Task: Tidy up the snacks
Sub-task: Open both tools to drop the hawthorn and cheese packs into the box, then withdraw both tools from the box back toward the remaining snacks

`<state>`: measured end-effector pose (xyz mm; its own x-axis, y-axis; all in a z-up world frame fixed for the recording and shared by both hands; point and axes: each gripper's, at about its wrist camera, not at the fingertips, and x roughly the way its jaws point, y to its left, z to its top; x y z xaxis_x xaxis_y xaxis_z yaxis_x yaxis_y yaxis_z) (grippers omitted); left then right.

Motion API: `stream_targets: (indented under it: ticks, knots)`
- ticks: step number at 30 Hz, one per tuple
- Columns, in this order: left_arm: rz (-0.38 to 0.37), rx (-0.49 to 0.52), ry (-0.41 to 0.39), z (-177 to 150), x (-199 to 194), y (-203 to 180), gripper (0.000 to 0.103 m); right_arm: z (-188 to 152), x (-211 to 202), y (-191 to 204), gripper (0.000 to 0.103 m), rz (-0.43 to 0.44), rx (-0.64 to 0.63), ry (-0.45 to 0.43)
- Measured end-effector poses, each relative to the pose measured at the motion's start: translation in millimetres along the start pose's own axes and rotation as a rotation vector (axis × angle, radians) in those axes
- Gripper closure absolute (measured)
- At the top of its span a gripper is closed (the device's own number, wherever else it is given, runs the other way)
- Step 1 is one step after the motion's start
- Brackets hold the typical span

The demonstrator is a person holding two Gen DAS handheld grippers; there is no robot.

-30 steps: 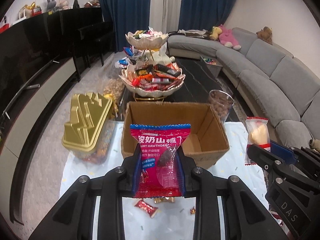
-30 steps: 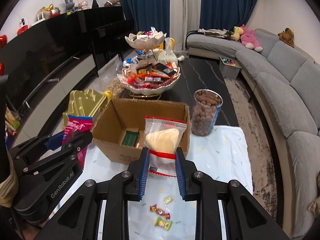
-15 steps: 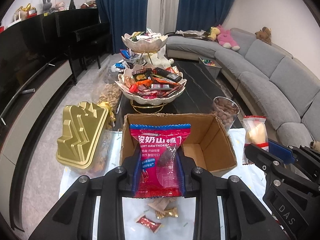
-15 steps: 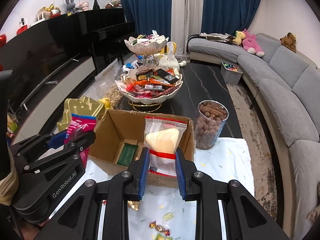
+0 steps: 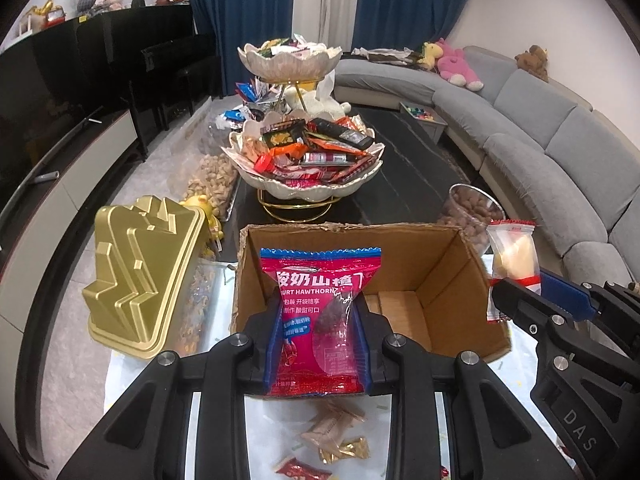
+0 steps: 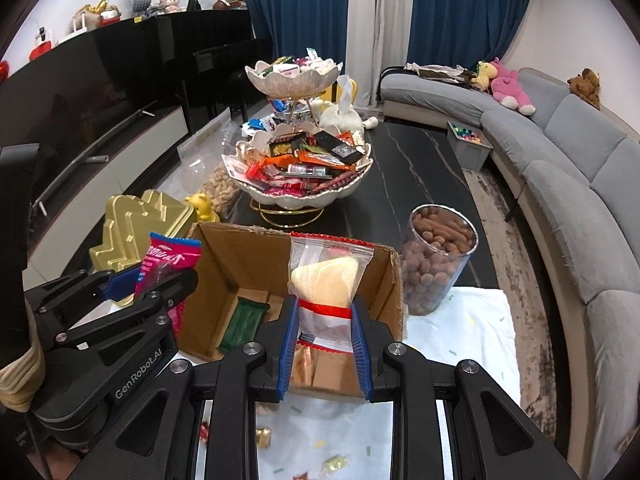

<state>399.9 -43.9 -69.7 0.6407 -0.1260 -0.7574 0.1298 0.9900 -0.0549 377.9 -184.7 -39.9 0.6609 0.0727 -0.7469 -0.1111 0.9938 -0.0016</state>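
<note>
My left gripper (image 5: 318, 344) is shut on a pink hawthorn snack packet (image 5: 320, 304), held upright over the near wall of an open cardboard box (image 5: 456, 252). My right gripper (image 6: 325, 340) is shut on a clear packet with a pale yellow snack (image 6: 326, 284), also upright above the box's (image 6: 224, 252) near edge. A green bar (image 6: 242, 322) lies on the box floor. Each gripper shows in the other's view: the right one (image 5: 516, 292) with its packet (image 5: 512, 260) at the box's right, the left one (image 6: 160, 276) with the pink packet (image 6: 170, 264) at its left.
A two-tier dish of snacks (image 5: 304, 160) stands behind the box on the dark table (image 6: 412, 168). A gold tin lid (image 5: 140, 276) sits left, a clear jar of brown snacks (image 6: 436, 256) right. Loose candies (image 5: 340, 436) lie on the white cloth (image 6: 472, 328) below the grippers.
Both grippers have moved forward and down toward the box with their packets; the box now looks larger and closer, and the packets stand over its near edge.
</note>
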Motion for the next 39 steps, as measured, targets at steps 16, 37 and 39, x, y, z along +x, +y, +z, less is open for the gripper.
stream_targets:
  ticks: [16, 37, 39]
  knots:
    - [-0.008, -0.015, 0.054, -5.0, 41.9, 5.5, 0.072, 0.0, 42.7, -1.3, 0.076, 0.005, -0.015, 0.041]
    - [0.063, -0.025, 0.012, -5.9, -3.1, 13.2, 0.024, 0.8, 5.1, -8.9, 0.024, -0.054, -0.014, -0.02]
    - [0.068, -0.024, 0.007, -6.8, -9.6, 13.3, 0.024, 0.3, -2.3, -8.0, 0.024, -0.055, -0.013, -0.028]
